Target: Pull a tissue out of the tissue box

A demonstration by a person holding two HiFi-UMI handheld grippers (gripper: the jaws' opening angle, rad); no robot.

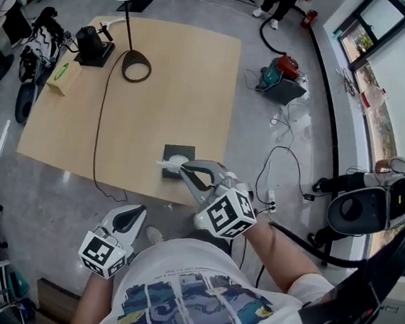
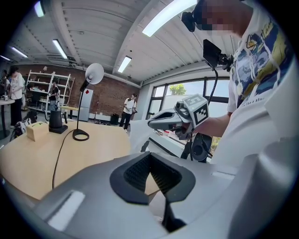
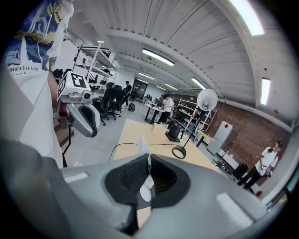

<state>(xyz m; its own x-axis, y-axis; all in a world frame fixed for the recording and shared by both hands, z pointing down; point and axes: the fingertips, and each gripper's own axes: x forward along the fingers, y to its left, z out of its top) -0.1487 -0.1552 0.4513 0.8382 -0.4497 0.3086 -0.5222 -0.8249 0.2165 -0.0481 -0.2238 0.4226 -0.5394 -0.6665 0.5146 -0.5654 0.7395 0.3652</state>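
Note:
A dark square tissue box (image 1: 182, 152) sits near the front edge of the wooden table (image 1: 181, 84). A white tissue (image 1: 168, 164) sticks out of its top toward the left. My right gripper (image 1: 183, 169) is shut on that tissue just above the box. The right gripper view shows the tissue (image 3: 144, 151) pinched between the black pads and poking up past them. The left gripper view shows the right gripper (image 2: 169, 119) with the tissue (image 2: 138, 137) hanging under it. My left gripper (image 1: 141, 211) hovers off the table near the person's body, shut and holding nothing.
A desk lamp with a ring base (image 1: 136, 66) stands on the far half of the table beside a black device (image 1: 94, 44) and a small tan box (image 1: 63, 74). A cable (image 1: 101, 119) runs down to the front edge. Gear and cables (image 1: 282, 76) lie on the floor to the right.

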